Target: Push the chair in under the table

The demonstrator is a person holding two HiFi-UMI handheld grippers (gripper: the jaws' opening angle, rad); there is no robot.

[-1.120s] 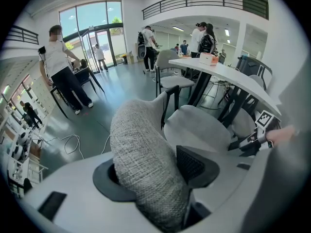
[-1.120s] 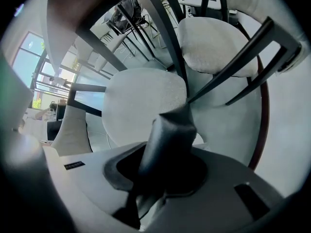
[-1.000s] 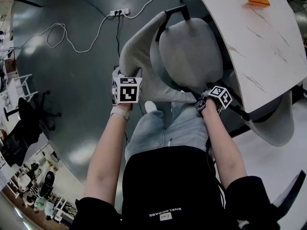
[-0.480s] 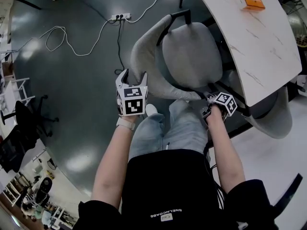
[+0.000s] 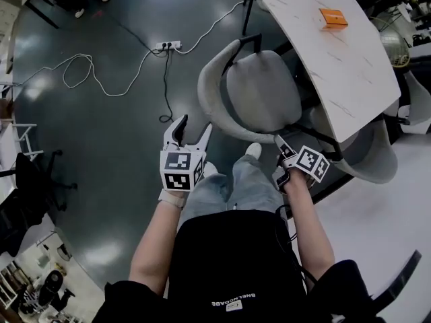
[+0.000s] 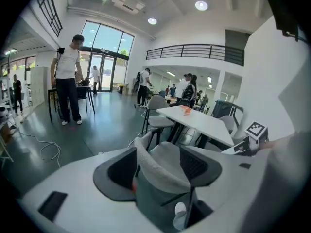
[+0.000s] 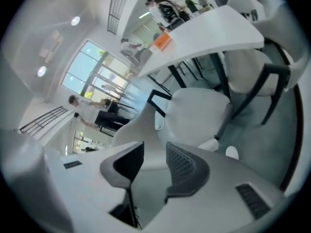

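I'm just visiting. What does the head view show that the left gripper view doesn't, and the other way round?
Only the head view shows the person's own black top and the left gripper seen whole from above, marker cube and all, its fingers spread with nothing between them. Only the left gripper view looks out across the hall: a person in a white shirt standing, tall windows, a balcony railing and ceiling lights. Both show the grey chair, the white table and the orange box on it.

The white marble-look table (image 5: 350, 73) hides part of 1 grey shell chair (image 5: 377, 160). The flat orange box (image 5: 333, 17) is too small to identify.
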